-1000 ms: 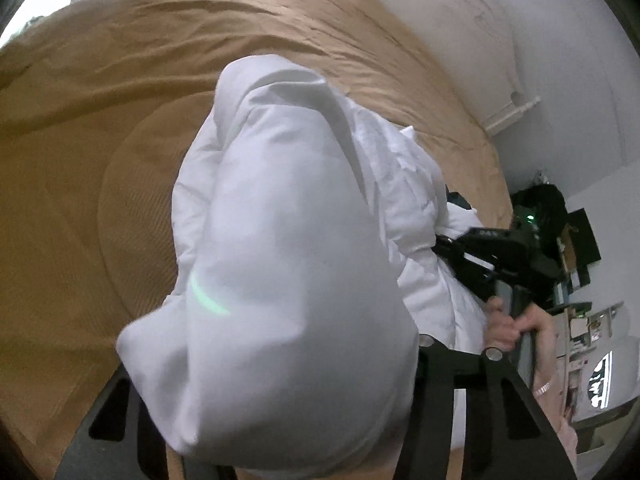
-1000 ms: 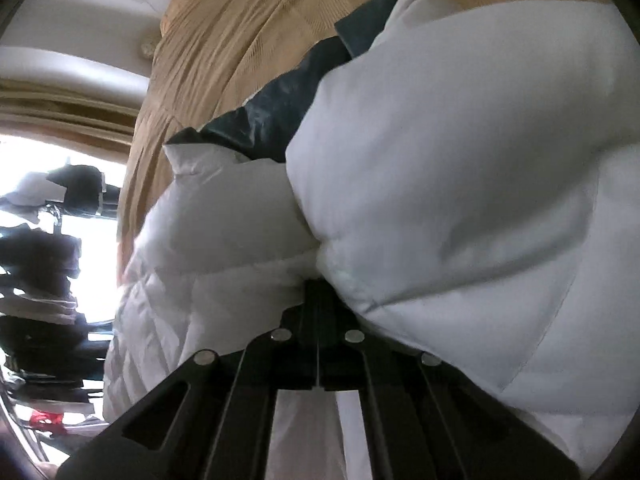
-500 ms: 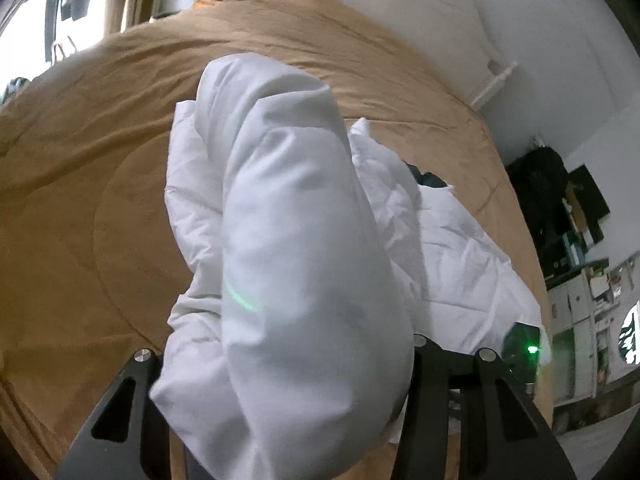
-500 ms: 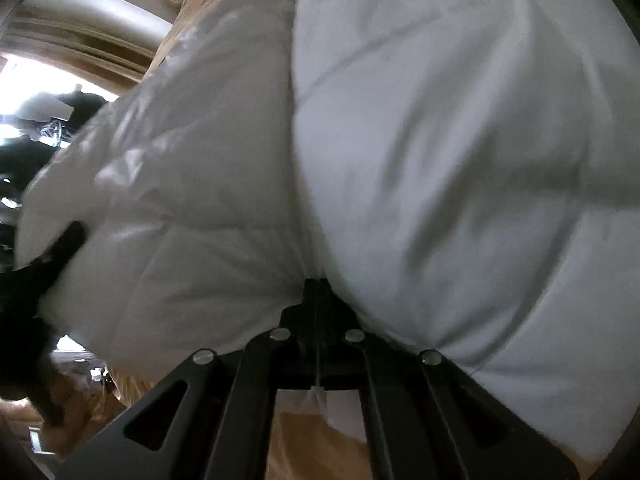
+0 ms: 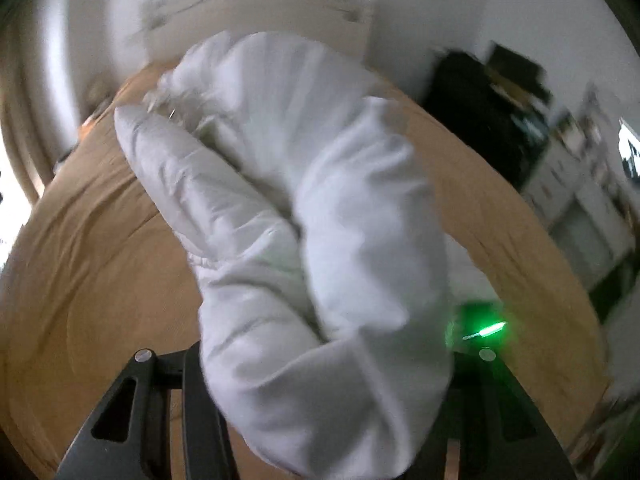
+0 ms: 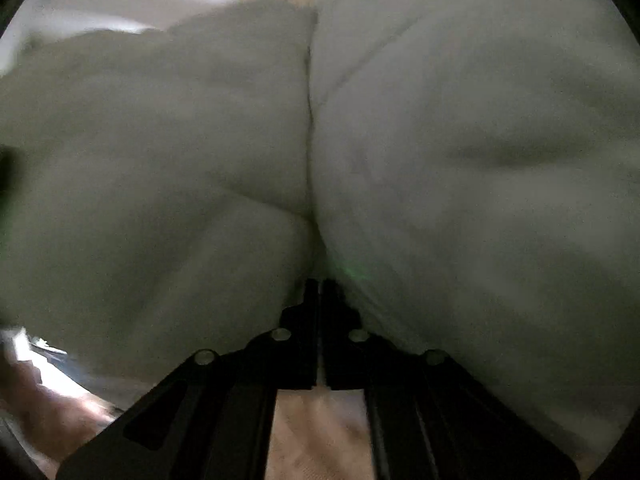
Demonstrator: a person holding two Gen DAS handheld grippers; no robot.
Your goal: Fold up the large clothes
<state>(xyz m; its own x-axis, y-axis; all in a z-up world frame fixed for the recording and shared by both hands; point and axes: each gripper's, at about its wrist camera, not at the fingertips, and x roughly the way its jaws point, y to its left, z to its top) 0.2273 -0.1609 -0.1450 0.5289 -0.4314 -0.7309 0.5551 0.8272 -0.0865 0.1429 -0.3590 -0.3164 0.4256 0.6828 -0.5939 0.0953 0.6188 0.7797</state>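
A puffy white jacket [image 5: 320, 200] hangs bunched over the tan bed cover [image 5: 100, 260]. My left gripper [image 5: 324, 364] is shut on a thick roll of it. The padding bulges between the two black fingers [image 5: 196, 400] and hides their tips. In the right wrist view the jacket [image 6: 440, 140] fills nearly the whole picture. My right gripper [image 6: 320, 284] pinches a thin fold at its fingertips. Its jaws stand almost together and are just starting to open, with the fabric still between them. A strip of the tan cover [image 6: 320, 432] shows under that gripper.
A white headboard [image 5: 260, 4] and wall stand beyond the bed. Dark furniture [image 5: 480, 112] and white shelving [image 5: 580, 208] lie off the bed's right side. A green light [image 5: 484, 328] glows just right of the bundle. Bright window light comes in at the far left.
My left gripper has risen and rolled, lifting the white roll off the bed. The right gripper has swung across, and the jacket now covers its view, hiding the dark lining seen before.
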